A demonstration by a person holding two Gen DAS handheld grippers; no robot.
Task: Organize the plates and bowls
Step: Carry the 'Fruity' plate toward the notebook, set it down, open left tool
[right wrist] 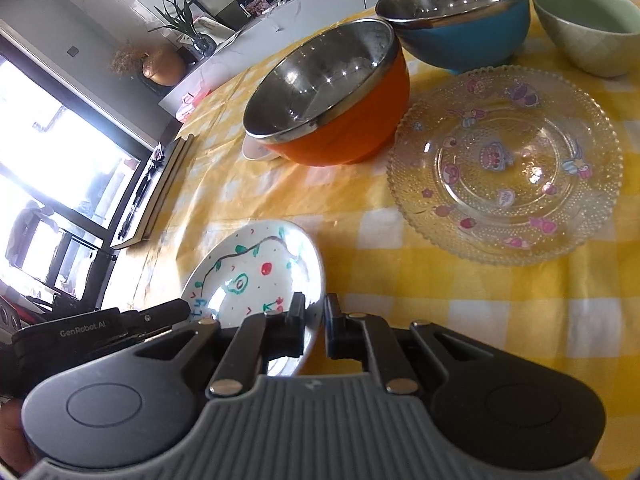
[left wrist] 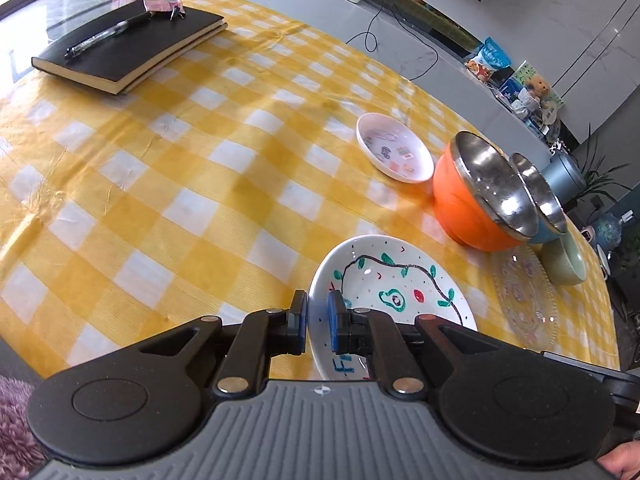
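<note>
Worktop point(left wrist: 168, 168) covered by yellow-and-white checked cloth point(right wrist: 460, 320), creased in places.

Painted white plate point(left wrist: 394, 280) at tips of left gripper point(left wrist: 318, 320) and right gripper point(right wrist: 314, 322), each gripper pinching its rim on opposite sides; whether plate rests on cloth or is lifted cannot be told.

Ahead-right of right gripper: clear glass plate point(right wrist: 506, 164).

Beyond it, in row: orange bowl point(right wrist: 344, 132), blue bowl point(right wrist: 468, 44), green bowl point(right wrist: 588, 28).

Small white dish point(left wrist: 394, 152) beyond orange bowl.

Far ahead-left of left gripper: black notebook point(left wrist: 132, 50), pen point(left wrist: 106, 34) on its cover.
</note>
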